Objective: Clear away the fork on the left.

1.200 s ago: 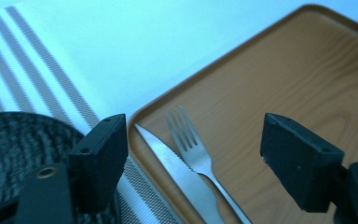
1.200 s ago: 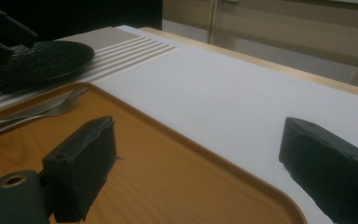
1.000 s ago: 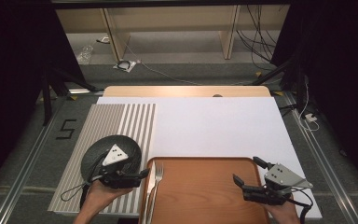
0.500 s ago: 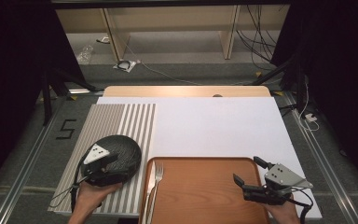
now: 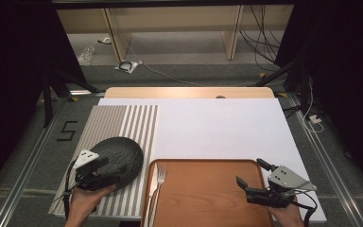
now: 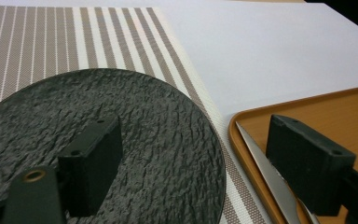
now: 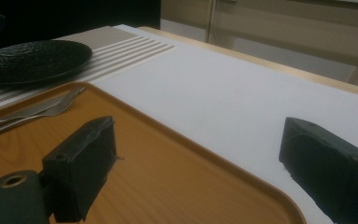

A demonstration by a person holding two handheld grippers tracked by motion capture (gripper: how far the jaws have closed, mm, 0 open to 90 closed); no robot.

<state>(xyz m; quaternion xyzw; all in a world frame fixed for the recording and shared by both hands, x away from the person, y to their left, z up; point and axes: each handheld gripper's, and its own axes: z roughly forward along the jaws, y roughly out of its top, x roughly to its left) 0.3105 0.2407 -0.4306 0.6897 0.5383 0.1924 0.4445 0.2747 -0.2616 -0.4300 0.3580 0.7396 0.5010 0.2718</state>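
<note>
My left gripper point(image 5: 105, 174) hung with its jaws spread wide over the near edge of the black textured plate point(image 5: 116, 155), which lay on the striped placemat point(image 5: 123, 118), left of the wooden tray point(image 5: 208, 194). I judged the plate just set down; next I needed the fork point(image 5: 159, 182). My right gripper point(image 5: 250, 178) waited open over the tray.

Your table point(image 5: 217, 127) is evenly lit, brightest toward 12 o'clock; surroundings stay dark, and near jaws blur softly.
</note>
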